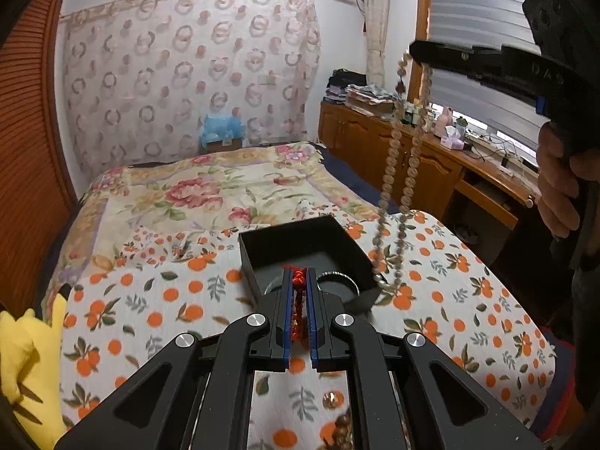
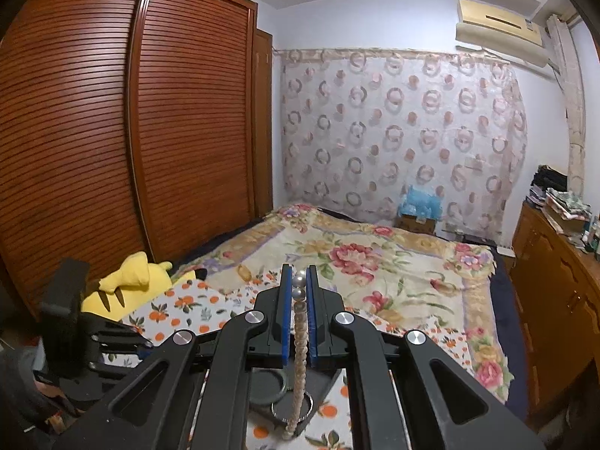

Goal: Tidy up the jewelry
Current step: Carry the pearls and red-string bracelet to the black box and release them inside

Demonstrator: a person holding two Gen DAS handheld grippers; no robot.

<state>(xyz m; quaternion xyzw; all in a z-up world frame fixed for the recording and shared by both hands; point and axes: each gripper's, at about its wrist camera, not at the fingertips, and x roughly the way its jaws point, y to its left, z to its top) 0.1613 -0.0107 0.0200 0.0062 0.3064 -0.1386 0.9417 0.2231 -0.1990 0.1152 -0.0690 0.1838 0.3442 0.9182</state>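
Observation:
A black open box [image 1: 307, 255] sits on the orange-print cloth [image 1: 157, 300]; a dark bangle [image 1: 337, 281] lies inside it. My left gripper [image 1: 299, 273] is shut on a red beaded piece [image 1: 299, 300] at the box's near edge. My right gripper [image 2: 299, 273] is shut on a long pale bead necklace [image 2: 300, 341] and holds it high. In the left wrist view the right gripper [image 1: 427, 58] is at the upper right, and the necklace [image 1: 397, 172] hangs in a loop down to the box's right corner. The box [image 2: 273, 386] shows below the right gripper.
A flowered bedspread [image 1: 210, 187] lies beyond the cloth. A yellow plush toy [image 1: 26, 367] sits at the left edge. A wooden cabinet [image 1: 412, 157] with clutter runs along the right. A slatted wardrobe [image 2: 112, 112] stands at the left. More beads [image 1: 343, 427] lie on the cloth under my left gripper.

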